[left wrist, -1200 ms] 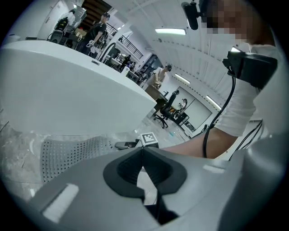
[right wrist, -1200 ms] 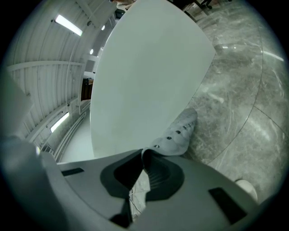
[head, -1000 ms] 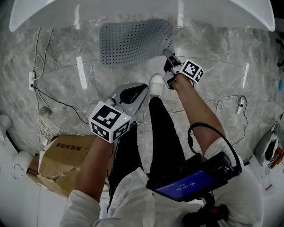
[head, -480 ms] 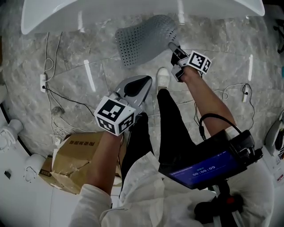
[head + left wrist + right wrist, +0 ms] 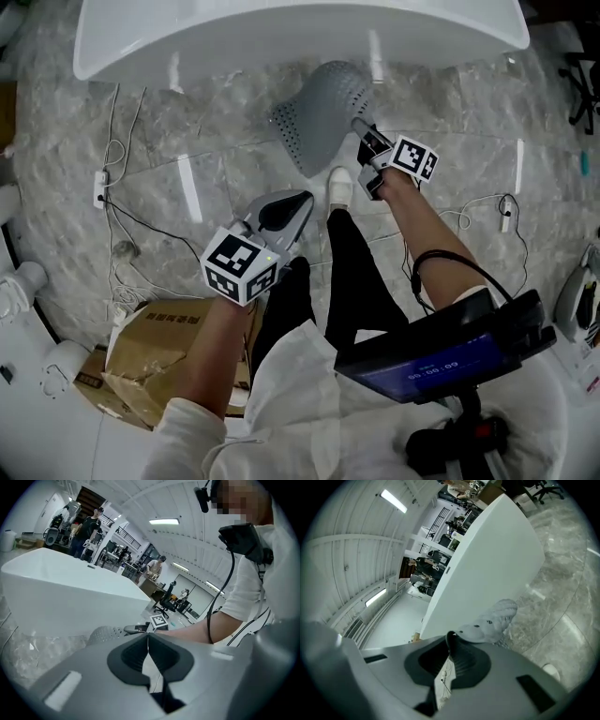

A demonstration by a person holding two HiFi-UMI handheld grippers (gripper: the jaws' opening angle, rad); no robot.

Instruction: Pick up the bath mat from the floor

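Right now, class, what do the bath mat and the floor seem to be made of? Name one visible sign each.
Bath mat: probably soft rubber or flexible plastic, matte grey; it droops and curls where the right claw pinches it, with rows of holes.
Floor: polished marble or marble-look tile; grey veining, seams, mirrored lights.

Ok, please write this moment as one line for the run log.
right gripper: shut on bath mat edge | left gripper: shut, empty | bath mat: hangs raised, floor contact unclear

Nothing fully legible.
Blue screen (image 5: 439, 367) behind the right gripper (image 5: 359, 125) shows colon-separated digits, too blurred to read.
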